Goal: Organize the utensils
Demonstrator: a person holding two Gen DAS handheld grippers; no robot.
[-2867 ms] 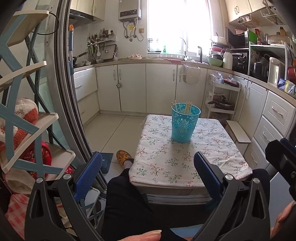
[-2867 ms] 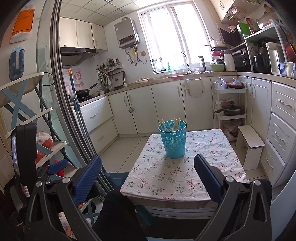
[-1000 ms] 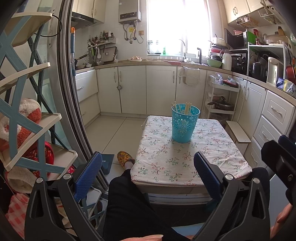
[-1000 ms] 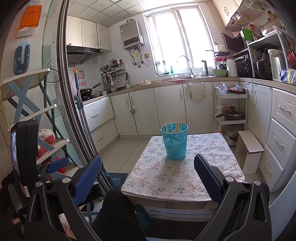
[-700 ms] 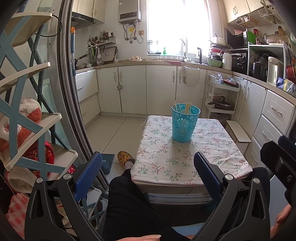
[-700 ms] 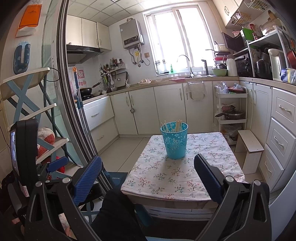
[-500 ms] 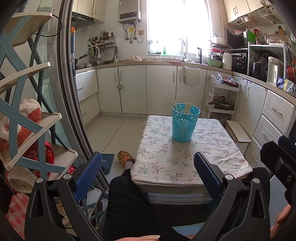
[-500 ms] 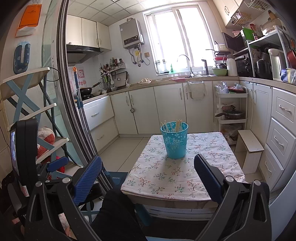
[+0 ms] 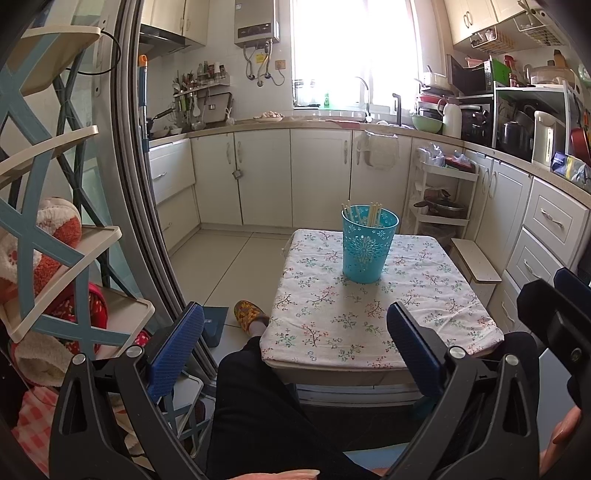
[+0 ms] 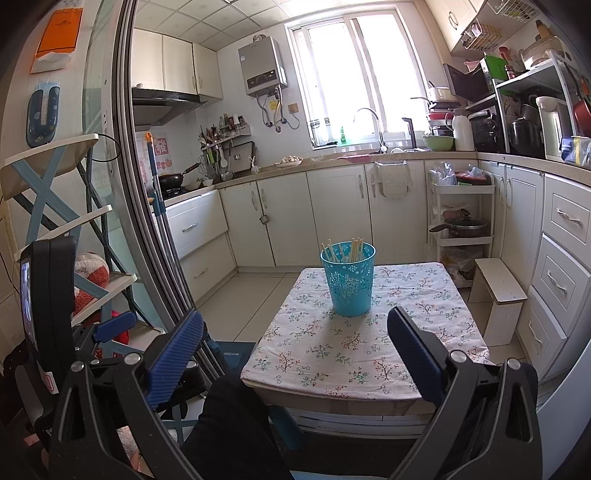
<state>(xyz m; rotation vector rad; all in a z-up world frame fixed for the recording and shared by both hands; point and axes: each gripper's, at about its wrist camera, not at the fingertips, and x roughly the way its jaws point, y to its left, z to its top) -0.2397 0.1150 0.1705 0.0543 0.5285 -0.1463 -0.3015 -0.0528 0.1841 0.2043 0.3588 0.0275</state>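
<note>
1. While both the left gripper [image 9: 291,332] and right gripper [image 10: 295,338] hang empty, jaws spread, we see chopsticks [image 10: 345,250] upright in the turquoise cup [image 10: 349,280], far-centre on the table [image 10: 413,332].
2. We judge them light, stiff, slippery; pinch near the exposed tops.

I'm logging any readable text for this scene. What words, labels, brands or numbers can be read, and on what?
Red sign on the wall by the stove: red characters, too blurred to read.
Orange bag high on the wall: dark mark, too small to read.
Water heater: panel markings unreadable; yellow tag below it, unreadable.
Blue box on the counter: print too small.
Nothing else legible.
</note>
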